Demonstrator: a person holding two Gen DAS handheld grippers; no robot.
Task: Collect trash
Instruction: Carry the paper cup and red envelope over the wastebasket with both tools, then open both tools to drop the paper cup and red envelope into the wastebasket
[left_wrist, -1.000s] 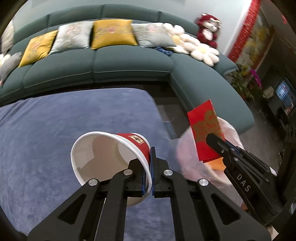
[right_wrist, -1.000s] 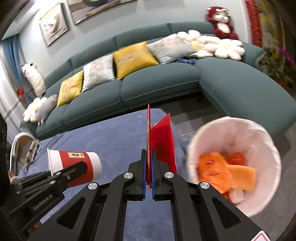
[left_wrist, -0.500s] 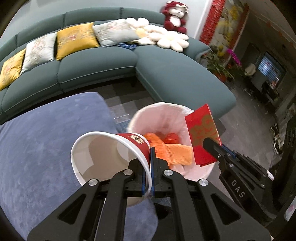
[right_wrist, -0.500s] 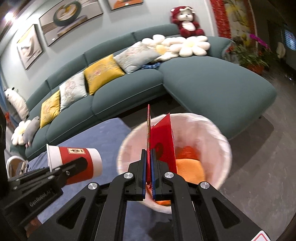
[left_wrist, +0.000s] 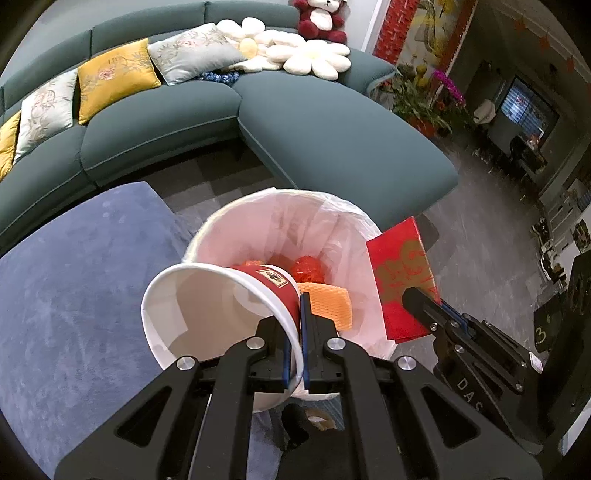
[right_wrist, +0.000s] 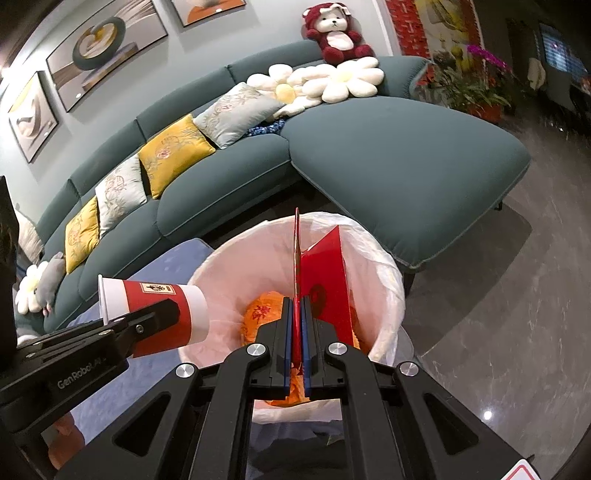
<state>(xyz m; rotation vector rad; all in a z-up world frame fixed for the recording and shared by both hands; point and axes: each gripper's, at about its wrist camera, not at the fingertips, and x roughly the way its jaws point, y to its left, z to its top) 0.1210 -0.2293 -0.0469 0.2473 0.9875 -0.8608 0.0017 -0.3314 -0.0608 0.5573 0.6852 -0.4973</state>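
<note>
Trash bin (left_wrist: 280, 206), lined with a white bag, sits on the floor beside the blue rug (left_wrist: 74, 277). At its 8 o'clock rim the left gripper (left_wrist: 294, 332) pinches a paper cup (left_wrist: 207, 317); the right gripper (right_wrist: 295, 332) clamps a red envelope (right_wrist: 325, 288) above the orange trash (right_wrist: 262, 314) inside.

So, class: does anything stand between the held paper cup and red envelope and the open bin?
Nothing visible does. The paper cup and red envelope both hang at the lined bin's open mouth, which is uncovered.
</note>
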